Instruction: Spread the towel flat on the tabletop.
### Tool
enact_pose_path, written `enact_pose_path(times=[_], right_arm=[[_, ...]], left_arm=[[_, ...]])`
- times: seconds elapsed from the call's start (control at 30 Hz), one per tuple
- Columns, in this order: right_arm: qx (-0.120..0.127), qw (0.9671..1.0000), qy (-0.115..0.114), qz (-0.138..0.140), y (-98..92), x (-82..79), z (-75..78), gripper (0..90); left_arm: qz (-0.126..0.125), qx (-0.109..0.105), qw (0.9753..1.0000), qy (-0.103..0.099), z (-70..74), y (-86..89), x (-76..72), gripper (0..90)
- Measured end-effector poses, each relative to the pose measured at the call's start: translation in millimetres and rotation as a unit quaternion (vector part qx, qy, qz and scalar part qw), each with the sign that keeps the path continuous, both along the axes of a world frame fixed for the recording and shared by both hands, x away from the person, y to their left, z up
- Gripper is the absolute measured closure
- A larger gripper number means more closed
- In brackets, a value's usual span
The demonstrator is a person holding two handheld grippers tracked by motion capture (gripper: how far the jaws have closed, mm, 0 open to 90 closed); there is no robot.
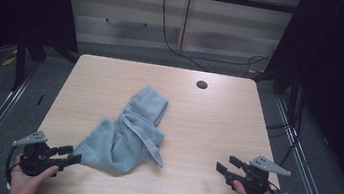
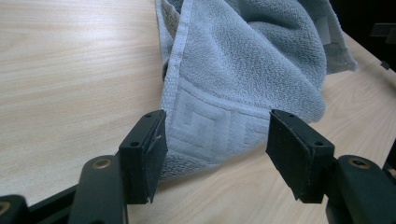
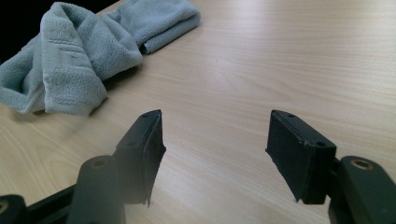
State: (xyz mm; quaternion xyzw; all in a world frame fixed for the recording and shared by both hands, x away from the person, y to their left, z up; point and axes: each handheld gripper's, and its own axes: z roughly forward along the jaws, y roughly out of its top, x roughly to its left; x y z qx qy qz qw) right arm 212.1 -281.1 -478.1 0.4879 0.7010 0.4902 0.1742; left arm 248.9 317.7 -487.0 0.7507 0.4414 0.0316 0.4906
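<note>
Reaching toward the crumpled soft grey-blue towel (image 1: 127,134) at the middle of the pale wooden bench (image 1: 216,128), the left gripper (image 1: 70,155) at 7 o'clock holds wide-open, empty jaws around its corner, probably to pinch it. The right gripper (image 1: 227,165) waits at 5 o'clock, jaws wide and empty.

A crumpled grey terry towel (image 1: 130,132) lies on the light wooden table (image 1: 216,128), a little toward nine o'clock of the tabletop's middle, its length running from seven o'clock up to twelve o'clock. A small round cable hole (image 1: 202,85) sits in the tabletop toward one o'clock, well apart from the towel. The left black two-jaw gripper (image 1: 70,154) rests at the seven o'clock corner, its jaws spread just before the towel's near hem (seen close in the left gripper view (image 2: 215,154)). The right black two-jaw gripper (image 1: 227,165) rests at five o'clock, well apart from the towel (image 3: 79,56), bare tabletop before its jaws.
</note>
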Motion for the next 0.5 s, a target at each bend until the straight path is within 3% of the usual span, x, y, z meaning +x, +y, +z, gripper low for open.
enact_pose_path(times=[0.27, 0.5], right_arm=[[-0.023, 0.9994, 0.015, 0.021, 8.1, 0.1, -2.5, 38.7], [-0.02, 0.9987, 0.011, 0.045, 24.2, 2.0, 1.1, 45.7]], left_arm=[[-0.001, 0.005, 1.0, 0.002, -0.3, -1.8, 2.9, 38.8], [0.004, 0.004, 1.0, -0.005, 1.9, 1.2, -0.1, 43.9]])
